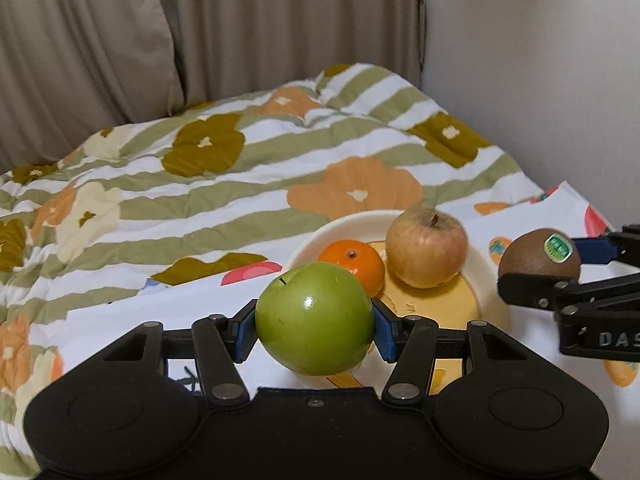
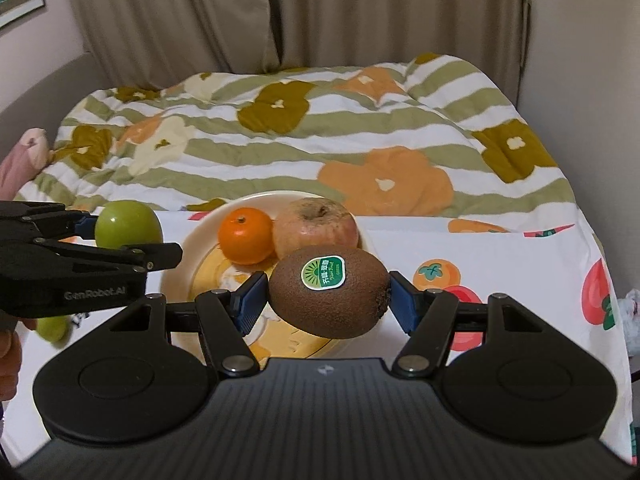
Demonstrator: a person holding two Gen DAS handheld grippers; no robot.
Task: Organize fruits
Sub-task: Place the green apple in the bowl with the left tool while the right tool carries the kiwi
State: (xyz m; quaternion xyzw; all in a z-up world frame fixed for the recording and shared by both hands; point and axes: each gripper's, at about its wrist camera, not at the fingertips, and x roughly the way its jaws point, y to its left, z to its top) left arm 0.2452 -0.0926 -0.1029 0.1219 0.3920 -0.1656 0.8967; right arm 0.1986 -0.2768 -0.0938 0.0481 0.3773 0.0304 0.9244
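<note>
My left gripper (image 1: 314,326) is shut on a green apple (image 1: 314,318), held above the near left rim of a cream plate (image 1: 486,276). On the plate lie an orange (image 1: 354,262) and a pale yellowish apple (image 1: 426,252). At the right, my right gripper (image 1: 536,264) is shut on a brown kiwi (image 1: 538,256) with a green sticker. In the right wrist view the right gripper (image 2: 328,300) holds the kiwi (image 2: 328,296) over the plate (image 2: 192,248), in front of the orange (image 2: 245,240) and the pale apple (image 2: 316,226). The left gripper (image 2: 132,236) with the green apple (image 2: 128,224) hangs at the left.
The plate sits on a white cloth (image 2: 500,272) printed with fruit, spread over a striped flower quilt (image 2: 320,140). Beige curtains (image 2: 280,12) hang behind. Another green fruit (image 2: 52,328) lies on the cloth at the left. A hand (image 2: 8,360) shows at the left edge.
</note>
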